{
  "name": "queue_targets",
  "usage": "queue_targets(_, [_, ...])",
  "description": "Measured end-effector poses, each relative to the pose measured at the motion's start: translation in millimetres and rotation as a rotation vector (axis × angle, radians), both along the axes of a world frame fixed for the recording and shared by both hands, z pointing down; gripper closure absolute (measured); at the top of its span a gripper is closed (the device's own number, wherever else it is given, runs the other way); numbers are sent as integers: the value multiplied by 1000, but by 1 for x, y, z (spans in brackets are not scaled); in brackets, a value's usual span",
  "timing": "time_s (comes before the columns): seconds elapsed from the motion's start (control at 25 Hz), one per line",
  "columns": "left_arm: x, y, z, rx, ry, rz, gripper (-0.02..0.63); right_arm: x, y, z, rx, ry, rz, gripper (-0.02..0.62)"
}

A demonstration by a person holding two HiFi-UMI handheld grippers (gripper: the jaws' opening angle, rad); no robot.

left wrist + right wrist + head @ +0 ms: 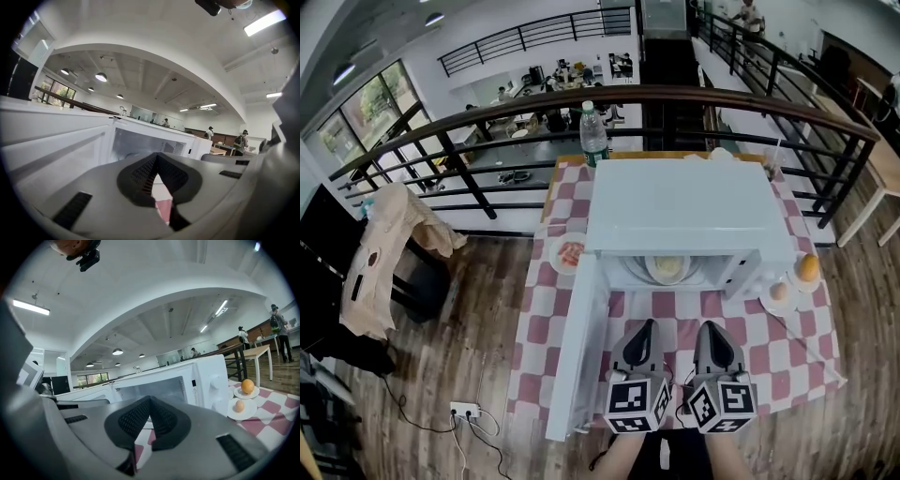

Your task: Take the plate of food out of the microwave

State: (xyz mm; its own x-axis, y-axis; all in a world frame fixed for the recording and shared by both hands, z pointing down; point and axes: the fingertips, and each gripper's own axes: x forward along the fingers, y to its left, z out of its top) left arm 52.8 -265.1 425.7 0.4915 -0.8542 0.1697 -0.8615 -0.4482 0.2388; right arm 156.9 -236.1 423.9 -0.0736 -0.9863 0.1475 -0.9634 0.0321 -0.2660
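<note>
While the microwave door (574,356) hung open at the left, my left claw (646,325) was pressed together and empty over the checked cloth (544,328). Just beside it, my right claw (710,326) was squeezed tight on nothing too. Beyond both, the plate of food (667,268) lay inside the microwave (684,216). An orange (807,267) sat on a saucer at the right.

Plate of food (667,269) inside open microwave (686,214)
</note>
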Motion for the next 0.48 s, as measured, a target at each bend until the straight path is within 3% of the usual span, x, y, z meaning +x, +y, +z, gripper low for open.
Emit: queue_targets(0.48, [4,-36,19,-68,3,-110,592,13,-48,20,-66,-61,-91,603])
